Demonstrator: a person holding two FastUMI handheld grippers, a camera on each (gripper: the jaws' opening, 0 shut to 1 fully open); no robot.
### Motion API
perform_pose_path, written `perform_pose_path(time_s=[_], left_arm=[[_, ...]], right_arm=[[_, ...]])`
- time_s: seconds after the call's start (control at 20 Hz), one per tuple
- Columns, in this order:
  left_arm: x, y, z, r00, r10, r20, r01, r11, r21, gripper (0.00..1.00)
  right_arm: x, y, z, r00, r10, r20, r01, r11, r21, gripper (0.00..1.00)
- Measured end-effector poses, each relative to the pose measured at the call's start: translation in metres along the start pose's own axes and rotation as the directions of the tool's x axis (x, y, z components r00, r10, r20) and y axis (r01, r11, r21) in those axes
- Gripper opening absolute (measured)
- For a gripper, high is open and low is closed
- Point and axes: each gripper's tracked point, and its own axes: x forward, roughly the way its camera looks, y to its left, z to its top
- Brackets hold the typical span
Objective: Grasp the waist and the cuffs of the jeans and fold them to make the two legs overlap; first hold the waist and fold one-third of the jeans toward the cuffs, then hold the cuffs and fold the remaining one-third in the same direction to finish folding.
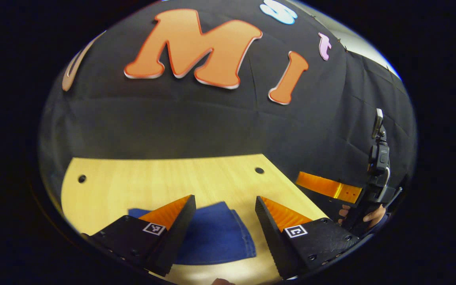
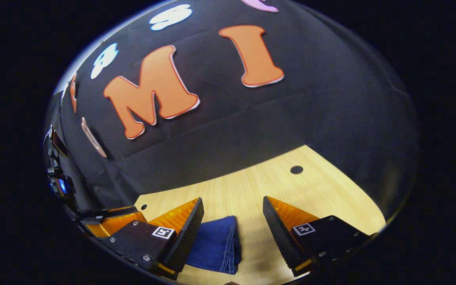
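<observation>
Hovering above the surface (image 1: 141,174), both claws stand apart, gripping nothing. Left claw (image 1: 225,213) frames the jeans (image 1: 216,233), which lie as a compact folded bundle at 6 o'clock on the wood. Right claw (image 2: 232,217) sees the jeans (image 2: 216,245) toward 7 o'clock, stacked layer edges at their right side. Judgement: denim is soft but thick, moderately heavy, not slippery, not fragile; layers may slide apart. Best hold: pinch all layers at a hemmed edge.
</observation>
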Motion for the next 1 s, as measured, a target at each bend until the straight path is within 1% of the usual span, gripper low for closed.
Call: perform_pose_path(time_s=[0.05,0.1,0.15,0.2,0.35,0.45,0.55,0.65,0.7,0.8,0.85,0.9,0.95,1.0], left_arm=[[-0.007,0.009,0.011,0.999,0.03,0.043,-0.031,0.999,0.021,0.96],[-0.015,0.017,0.019,0.994,0.07,0.081,-0.073,0.996,0.042,0.96],[-0.022,0.022,0.031,0.987,0.098,0.124,-0.106,0.993,0.061,1.0],[-0.03,0.029,0.043,0.978,0.127,0.167,-0.142,0.987,0.076,0.97],[-0.058,0.043,0.07,0.94,0.19,0.283,-0.224,0.97,0.093,0.97],[-0.076,0.05,0.08,0.914,0.23,0.334,-0.274,0.957,0.092,0.97],[-0.094,0.056,0.092,0.879,0.276,0.389,-0.329,0.941,0.078,0.97],[-0.11,0.059,0.102,0.855,0.293,0.428,-0.347,0.936,0.053,0.97],[-0.117,0.06,0.103,0.845,0.301,0.442,-0.353,0.935,0.039,0.95],[-0.132,0.069,0.103,0.821,0.325,0.47,-0.365,0.931,-0.006,0.98],[-0.14,0.075,0.102,0.814,0.333,0.476,-0.361,0.932,-0.033,0.99],[-0.144,0.079,0.098,0.812,0.338,0.475,-0.358,0.932,-0.05,0.95],[-0.141,0.082,0.095,0.819,0.33,0.47,-0.343,0.937,-0.06,0.98],[-0.141,0.083,0.092,0.824,0.322,0.467,-0.333,0.941,-0.061,0.98]], right_arm=[[-0.002,0.006,0.007,0.999,0.01,0.034,-0.009,0.999,-0.033,0.93],[-0.004,0.013,0.015,0.998,0.016,0.065,-0.011,0.998,-0.069,0.93],[-0.005,0.02,0.023,0.995,0.027,0.095,-0.017,0.994,-0.108,0.94],[-0.008,0.028,0.03,0.991,0.041,0.124,-0.023,0.989,-0.149,0.95],[-0.013,0.051,0.047,0.978,0.072,0.194,-0.021,0.966,-0.256,0.96],[-0.019,0.065,0.054,0.969,0.092,0.23,-0.021,0.956,-0.293,0.96],[-0.024,0.076,0.057,0.96,0.118,0.256,-0.031,0.947,-0.321,0.96],[-0.029,0.083,0.057,0.955,0.133,0.266,-0.039,0.943,-0.332,0.97],[-0.031,0.085,0.057,0.953,0.133,0.274,-0.036,0.943,-0.332,0.97],[-0.037,0.087,0.059,0.946,0.139,0.294,-0.034,0.941,-0.336,0.97],[-0.039,0.088,0.059,0.944,0.143,0.299,-0.035,0.94,-0.34,0.96],[-0.041,0.087,0.059,0.941,0.142,0.306,-0.03,0.939,-0.343,0.96],[-0.042,0.085,0.057,0.941,0.141,0.308,-0.028,0.938,-0.346,0.97],[-0.042,0.084,0.056,0.941,0.139,0.31,-0.024,0.937,-0.349,0.97]])
